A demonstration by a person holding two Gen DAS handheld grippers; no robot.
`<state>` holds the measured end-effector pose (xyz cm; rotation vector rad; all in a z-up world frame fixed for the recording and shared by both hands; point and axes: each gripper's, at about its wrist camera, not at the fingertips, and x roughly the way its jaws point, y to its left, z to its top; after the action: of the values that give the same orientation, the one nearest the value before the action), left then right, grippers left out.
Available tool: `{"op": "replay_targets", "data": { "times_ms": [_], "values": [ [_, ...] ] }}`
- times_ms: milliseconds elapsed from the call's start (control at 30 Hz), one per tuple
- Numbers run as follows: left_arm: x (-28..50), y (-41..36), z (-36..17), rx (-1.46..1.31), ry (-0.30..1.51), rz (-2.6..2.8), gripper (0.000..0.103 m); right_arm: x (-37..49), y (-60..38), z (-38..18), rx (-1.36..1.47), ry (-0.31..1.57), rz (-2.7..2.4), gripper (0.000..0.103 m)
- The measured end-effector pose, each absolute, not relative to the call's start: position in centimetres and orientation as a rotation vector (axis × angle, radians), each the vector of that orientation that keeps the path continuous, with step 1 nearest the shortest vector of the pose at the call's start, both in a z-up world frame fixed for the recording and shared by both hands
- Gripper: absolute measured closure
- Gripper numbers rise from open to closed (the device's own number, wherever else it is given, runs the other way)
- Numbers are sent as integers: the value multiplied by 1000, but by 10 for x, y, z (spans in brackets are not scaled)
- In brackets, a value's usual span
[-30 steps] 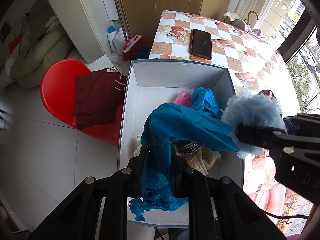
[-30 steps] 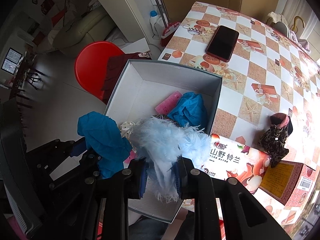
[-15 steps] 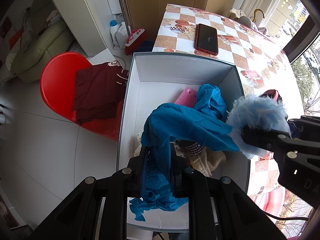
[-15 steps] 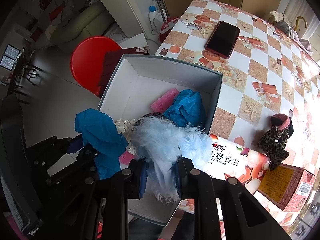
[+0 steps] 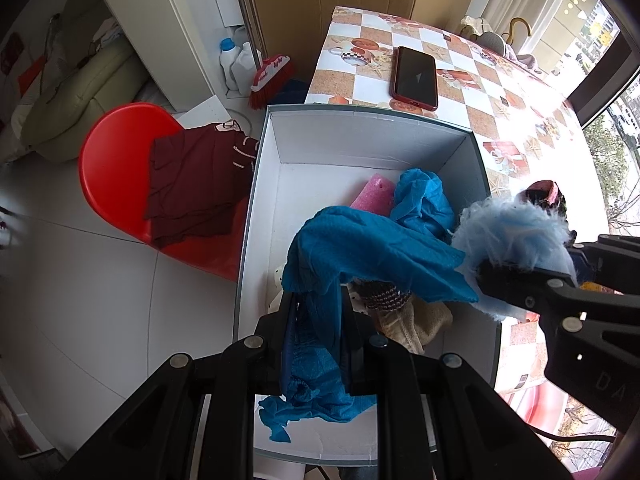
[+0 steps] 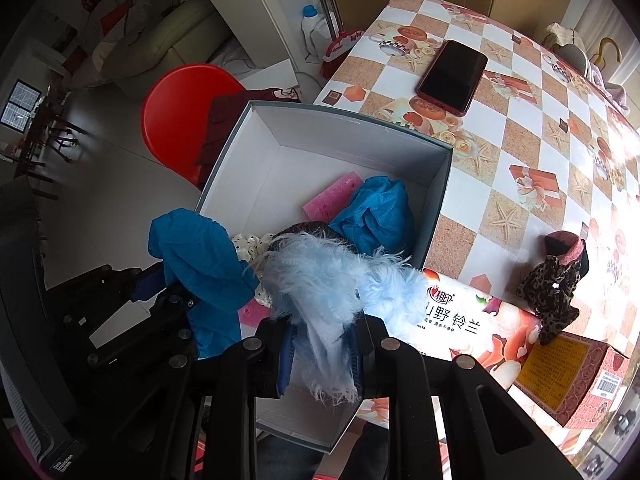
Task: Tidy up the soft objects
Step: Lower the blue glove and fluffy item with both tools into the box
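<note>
My left gripper (image 5: 316, 312) is shut on a blue cloth (image 5: 372, 252), held above the near end of a white open box (image 5: 360, 144). My right gripper (image 6: 322, 344) is shut on a pale blue fluffy item (image 6: 332, 276) over the box's near right corner; it also shows in the left wrist view (image 5: 516, 236). Inside the box (image 6: 340, 136) lie a pink sponge (image 6: 332, 196), a second blue cloth (image 6: 376, 216), a dark knitted item (image 5: 380, 292), a beige cloth (image 5: 416, 320) and a white dotted cloth (image 6: 250, 244).
The box sits at the edge of a checkered table (image 6: 520, 120) with a red-cased phone (image 6: 452, 76). A leopard-print item (image 6: 556, 276) and printed cartons (image 6: 480, 320) are at the right. A red chair (image 5: 116, 168) with a maroon garment (image 5: 192, 188) stands left.
Both grippers have drawn back and up slightly with their loads; the box and table have slid lower in view. Both grips are unchanged.
</note>
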<state>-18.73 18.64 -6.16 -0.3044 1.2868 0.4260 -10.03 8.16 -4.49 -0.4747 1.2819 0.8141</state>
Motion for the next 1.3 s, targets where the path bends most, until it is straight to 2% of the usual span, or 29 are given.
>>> {"op": "replay_targets", "data": {
  "times_ms": [1300],
  "values": [
    [-184,187,-65,-300,1312,442,83,-95,82,-45,-493,1292,815,79]
  ]
}}
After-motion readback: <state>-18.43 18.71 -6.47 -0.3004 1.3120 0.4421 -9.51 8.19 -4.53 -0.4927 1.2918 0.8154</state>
